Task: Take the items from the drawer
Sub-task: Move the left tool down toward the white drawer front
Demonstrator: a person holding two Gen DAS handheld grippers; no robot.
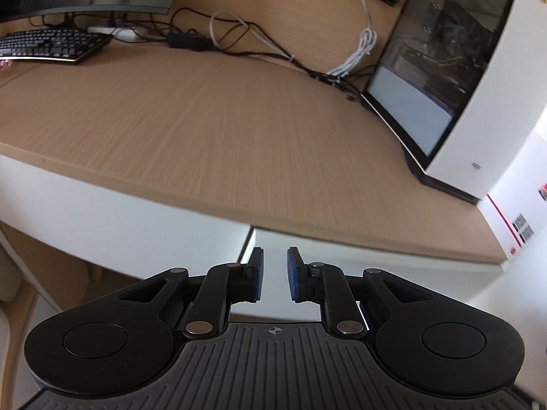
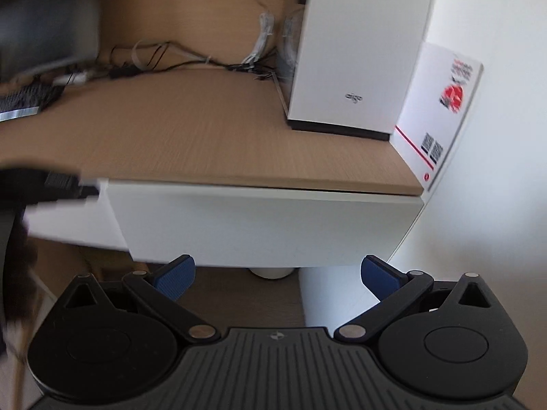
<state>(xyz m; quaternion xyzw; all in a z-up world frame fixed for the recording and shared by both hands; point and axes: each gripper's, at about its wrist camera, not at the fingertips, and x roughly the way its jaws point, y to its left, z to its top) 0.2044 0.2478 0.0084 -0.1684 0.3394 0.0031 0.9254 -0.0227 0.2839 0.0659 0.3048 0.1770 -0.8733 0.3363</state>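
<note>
Blue-padded, the left gripper (image 1: 275,273) was held level with jaws narrowly parted, empty; the right gripper (image 2: 277,276) was spread wide, empty. Both were pointed at the closed white drawer (image 2: 266,225) beneath the wood-grain desk (image 2: 205,136). Farther back, "aigo" was legible on the white computer case (image 2: 359,51).

Wood-grain desk (image 1: 212,116) against a white wall (image 2: 495,17); wooden floor (image 2: 239,294) beneath.
</note>
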